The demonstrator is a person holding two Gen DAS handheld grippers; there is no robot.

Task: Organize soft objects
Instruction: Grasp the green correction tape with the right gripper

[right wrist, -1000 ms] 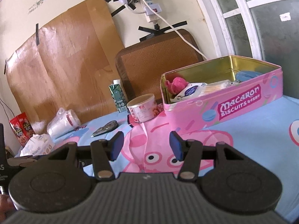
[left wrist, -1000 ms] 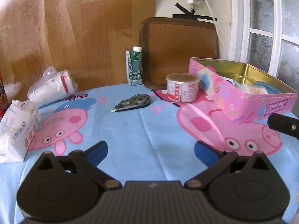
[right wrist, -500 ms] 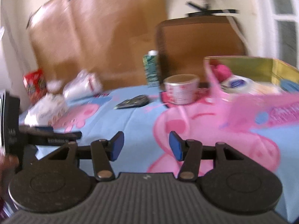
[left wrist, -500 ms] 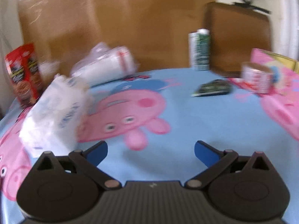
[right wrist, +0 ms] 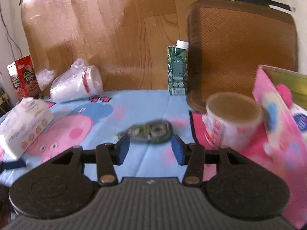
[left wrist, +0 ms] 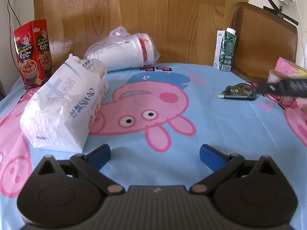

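Left wrist view: tissue pack (left wrist: 65, 107) lies lengthwise toward the wall; both hand-held grippers (left wrist: 155, 154) (right wrist: 150, 149) gape, empty.

The left gripper (left wrist: 155, 154) hangs low and level, its blue-padded jaws spread wide with nothing between them. The right gripper (right wrist: 150, 149) also stands parted — less widely — and empty, its dark finger reaching in at the left view's right edge.
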